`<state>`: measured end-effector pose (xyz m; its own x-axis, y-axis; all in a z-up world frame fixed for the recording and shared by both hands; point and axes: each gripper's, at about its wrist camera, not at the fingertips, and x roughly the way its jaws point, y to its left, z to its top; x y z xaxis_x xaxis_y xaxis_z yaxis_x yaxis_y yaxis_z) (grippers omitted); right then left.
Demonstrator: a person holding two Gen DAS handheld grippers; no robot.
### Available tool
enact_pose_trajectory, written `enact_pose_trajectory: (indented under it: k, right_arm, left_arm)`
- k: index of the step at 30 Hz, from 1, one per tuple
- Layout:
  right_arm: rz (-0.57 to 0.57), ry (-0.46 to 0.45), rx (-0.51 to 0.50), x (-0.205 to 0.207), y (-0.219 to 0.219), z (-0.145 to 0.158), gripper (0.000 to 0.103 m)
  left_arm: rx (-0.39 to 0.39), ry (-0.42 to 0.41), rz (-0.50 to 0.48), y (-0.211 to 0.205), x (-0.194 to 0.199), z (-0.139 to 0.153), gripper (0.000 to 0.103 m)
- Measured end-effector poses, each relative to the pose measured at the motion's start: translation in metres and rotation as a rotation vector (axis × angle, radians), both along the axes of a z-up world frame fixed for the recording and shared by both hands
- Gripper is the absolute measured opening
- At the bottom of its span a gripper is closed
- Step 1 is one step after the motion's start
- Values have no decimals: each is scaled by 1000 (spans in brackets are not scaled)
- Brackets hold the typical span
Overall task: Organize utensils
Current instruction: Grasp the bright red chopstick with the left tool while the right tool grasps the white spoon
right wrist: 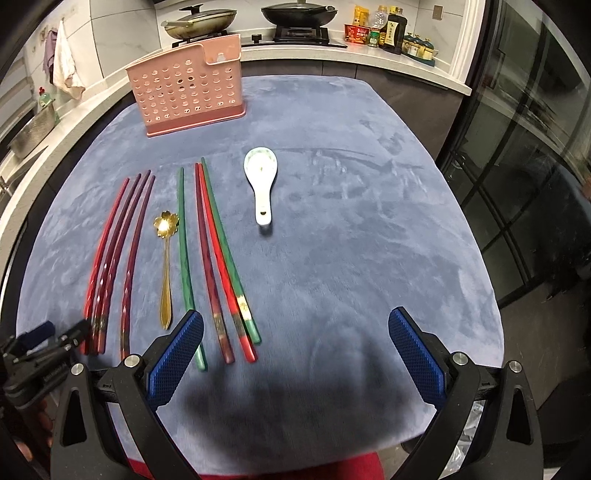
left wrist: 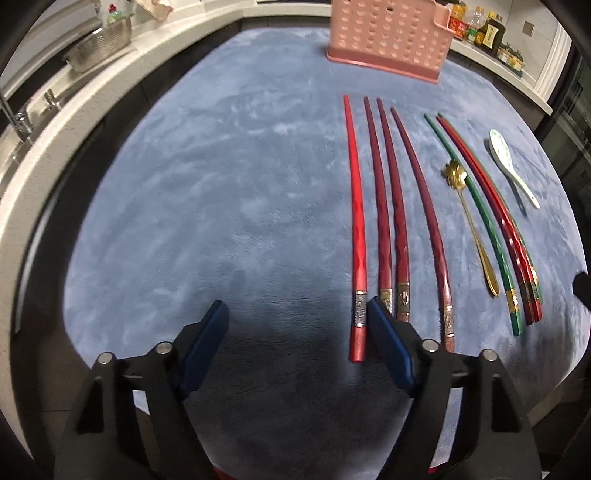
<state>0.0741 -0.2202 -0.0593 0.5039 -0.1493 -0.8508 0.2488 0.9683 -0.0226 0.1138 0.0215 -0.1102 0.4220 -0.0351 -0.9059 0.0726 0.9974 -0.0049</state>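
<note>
Both open and empty: left gripper (left wrist: 297, 325), right gripper (right wrist: 295, 332). Red and green lacquered chopsticks (right wrist: 207, 258), gold flower-bowled spoon (right wrist: 166, 258) and white ceramic spoon (right wrist: 260, 184) flat on blue cloth (right wrist: 351, 240), well short of pink perforated plastic holder (right wrist: 188, 96).

Labels on the bottles (right wrist: 388, 31) and the red packet (right wrist: 356, 33) are too small to read.
</note>
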Motion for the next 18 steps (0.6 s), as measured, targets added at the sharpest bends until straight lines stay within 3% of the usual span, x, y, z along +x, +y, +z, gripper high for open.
enact_pose_trajectory:
  k: [6,8,11,16,18]
  right_arm:
    - [4,-11,8,23,-4,-3,94]
    - [11,-16,14,33,-5,-3,86]
    - [22,-22,40,51,-8,-5,76]
    - [27,-42,71,80,-15,-9,62]
    - [31,-41,68,90,-16,-13,57]
  left_arm:
    - [5,-8,-19,-4,3,-3,64]
    - [-1,-4,-27,-4,6,-3,59]
    - [-20,2,-31,-2,7,-1,47]
    - [-76,23,-37,1,8,3,19]
    - [-91,32,-40,2,8,3,16]
